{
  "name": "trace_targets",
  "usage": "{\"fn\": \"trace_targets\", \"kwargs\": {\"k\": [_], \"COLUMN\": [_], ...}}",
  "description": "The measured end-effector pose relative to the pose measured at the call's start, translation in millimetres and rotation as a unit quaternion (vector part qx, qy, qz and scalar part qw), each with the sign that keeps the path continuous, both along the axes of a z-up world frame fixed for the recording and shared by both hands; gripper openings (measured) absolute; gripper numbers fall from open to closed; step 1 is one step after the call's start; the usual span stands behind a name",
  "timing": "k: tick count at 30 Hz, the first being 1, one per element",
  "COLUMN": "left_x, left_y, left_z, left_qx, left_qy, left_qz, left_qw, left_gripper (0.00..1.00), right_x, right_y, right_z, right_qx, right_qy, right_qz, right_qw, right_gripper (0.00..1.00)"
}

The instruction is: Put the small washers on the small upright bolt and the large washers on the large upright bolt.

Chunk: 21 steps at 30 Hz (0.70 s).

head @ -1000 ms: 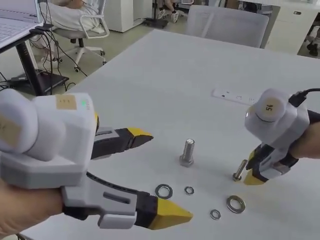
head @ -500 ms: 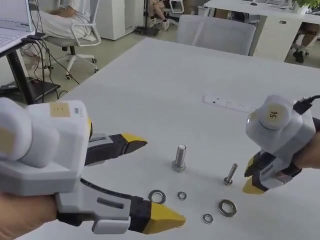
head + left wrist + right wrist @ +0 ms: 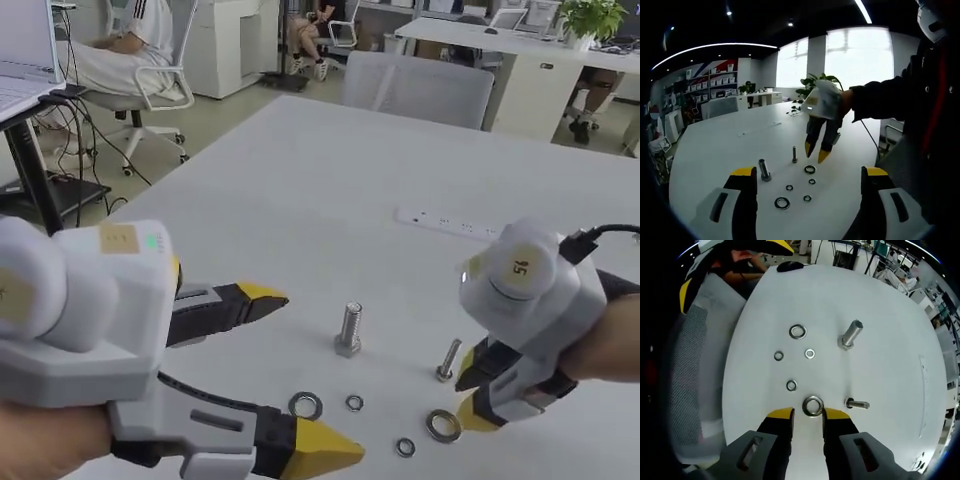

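From where I stand, the left gripper hangs spread wide and empty over the bench. Next come a large washer, the large bolt, small washers and the small bolt. The right gripper, jaws slightly apart, hovers at another large washer without pinching it. It looks thin, hard and slick; I'd nip its outer rim.
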State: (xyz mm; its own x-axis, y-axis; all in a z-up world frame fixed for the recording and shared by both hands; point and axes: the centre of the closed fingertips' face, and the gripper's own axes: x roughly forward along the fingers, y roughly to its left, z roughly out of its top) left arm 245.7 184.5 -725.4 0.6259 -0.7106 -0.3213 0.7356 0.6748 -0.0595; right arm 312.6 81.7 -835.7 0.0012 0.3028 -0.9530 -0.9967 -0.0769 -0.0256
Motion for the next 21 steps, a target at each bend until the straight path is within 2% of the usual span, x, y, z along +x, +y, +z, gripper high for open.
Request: {"fn": "trace_targets", "kwargs": {"k": [8,13,21], "left_x": [-2.2,-4.5,-6.5], "left_y": [-0.2,0.1,0.3], "left_z": [2.0,2.0,1.5], "left_qx": [0.002,0.003,0.003], "left_qy": [-0.004,-0.003,-0.002], "left_qz": [-0.001,0.0,0.001], "left_qw": [1.0,1.0,1.0], "left_gripper": [0.85,0.85,0.85], "right_x": [-20.3,-23.4,-24.6], "right_y": [16.8,26.2,29.4], "right_z": [-15.2,-23.1,-36.2], "right_qx": [-0.006,-0.004,-0.015], "right_qy": [0.013,0.019,0.021], "right_qz": [0.025,0.029,0.034], "right_qw": [0.9996,0.9994,0.9991], "right_gripper": [0.24,0.23,0.22]}}
